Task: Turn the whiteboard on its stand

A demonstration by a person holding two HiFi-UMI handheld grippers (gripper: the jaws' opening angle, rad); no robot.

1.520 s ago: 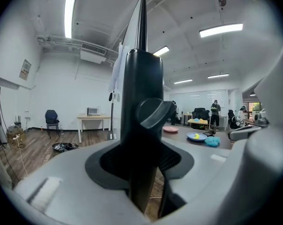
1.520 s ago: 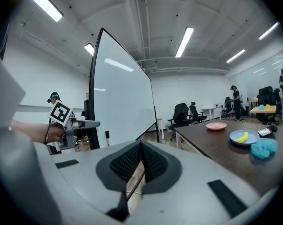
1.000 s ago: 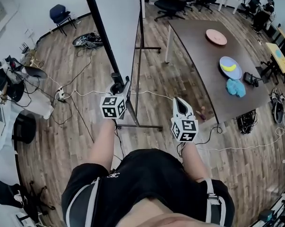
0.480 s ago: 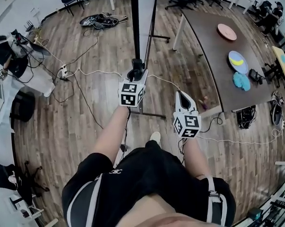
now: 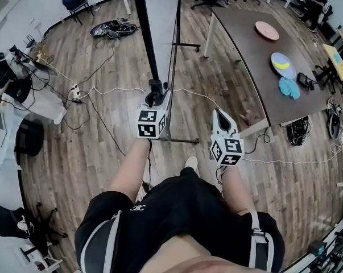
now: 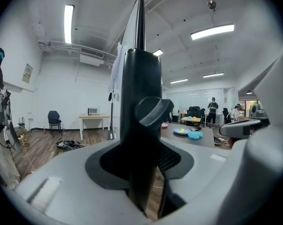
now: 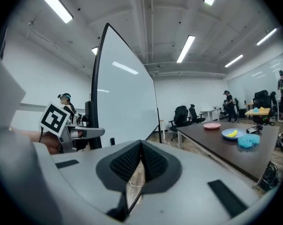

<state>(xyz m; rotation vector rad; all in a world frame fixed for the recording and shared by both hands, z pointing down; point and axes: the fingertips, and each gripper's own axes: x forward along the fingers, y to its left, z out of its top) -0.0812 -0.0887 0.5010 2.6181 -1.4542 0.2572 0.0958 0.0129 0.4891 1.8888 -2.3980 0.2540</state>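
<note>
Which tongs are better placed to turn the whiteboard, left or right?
Left. The left tongs grip the black post of the whiteboard; the right tongs are shut on nothing, clear of it.

Whiteboard: white panel, upright, viewed steeply from above, upper centre of frame; black stand post along its left edge.

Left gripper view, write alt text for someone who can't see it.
The left gripper clamps the black upright post of the whiteboard stand, near its round black knob. The white whiteboard, seen edge-on, rises above; a dark brown table sits behind at right.
</note>
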